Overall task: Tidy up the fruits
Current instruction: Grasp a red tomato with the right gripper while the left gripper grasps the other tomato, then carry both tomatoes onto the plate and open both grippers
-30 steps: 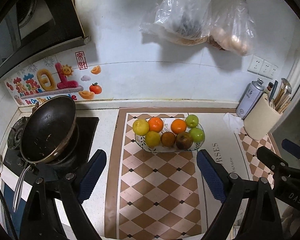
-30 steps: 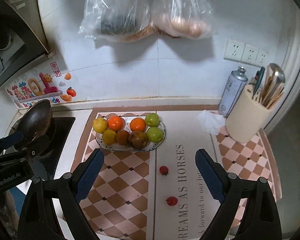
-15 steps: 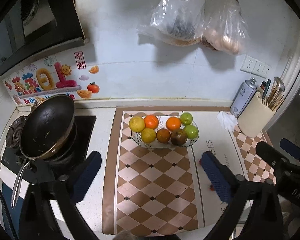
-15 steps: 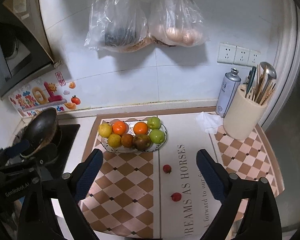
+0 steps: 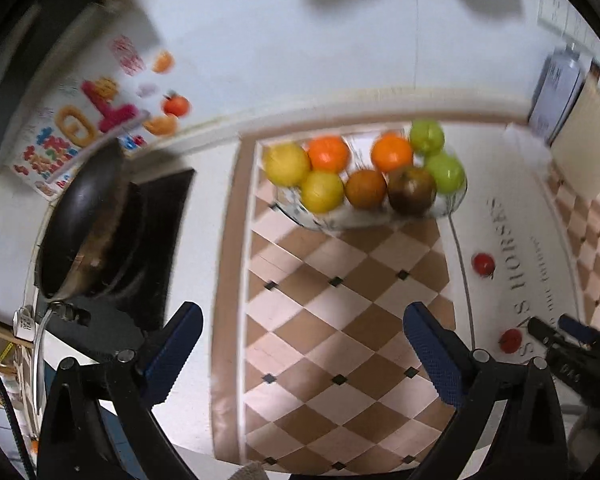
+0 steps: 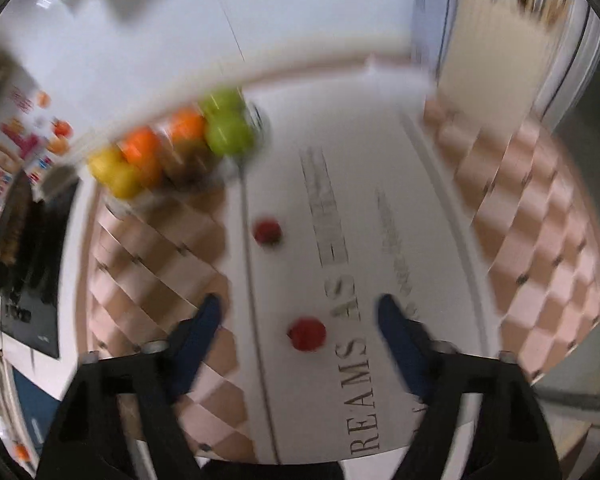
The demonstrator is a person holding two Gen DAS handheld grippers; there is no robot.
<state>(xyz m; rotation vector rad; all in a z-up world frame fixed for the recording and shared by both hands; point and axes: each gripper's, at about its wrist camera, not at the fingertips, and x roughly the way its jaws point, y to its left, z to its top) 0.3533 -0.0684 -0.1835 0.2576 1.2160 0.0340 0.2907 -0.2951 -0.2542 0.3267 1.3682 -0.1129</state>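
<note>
Since the earlier frames both grippers have come down closer to the counter mat, and the wall-hung bags have left both views. The right gripper (image 6: 298, 330) now has the nearer cherry tomato (image 6: 307, 334) lying between its two spread fingers, with neither blue pad touching it; the jaws are released and hold nothing. The farther cherry tomato (image 6: 267, 231) lies ahead of this gripper and slightly to its left, on the white band of the mat (image 6: 380, 208) printed with lettering. The fruit plate (image 6: 236, 168) lies farther ahead and to the left (this view is heavily motion-blurred, so individual fruits are only partly distinguishable).

The left gripper (image 5: 300, 354) is also released, its fingers wide apart over the checkered part of the mat (image 5: 340, 292) and gripping nothing. Straight ahead of it is the fruit plate (image 5: 340, 220), carrying two yellow lemons (image 5: 286, 164), oranges (image 5: 392, 154), two green apples (image 5: 446, 172) and a dark brown fruit (image 5: 412, 190). To this gripper's right, one cherry tomato (image 5: 483, 265) lies well clear of the plate; the other cherry tomato (image 5: 510, 340) lies nearer, just beside the tip of the right gripper (image 5: 556, 330). A frying pan (image 5: 84, 220) rests tilted on the stove (image 5: 152, 240) ahead-left.
</note>
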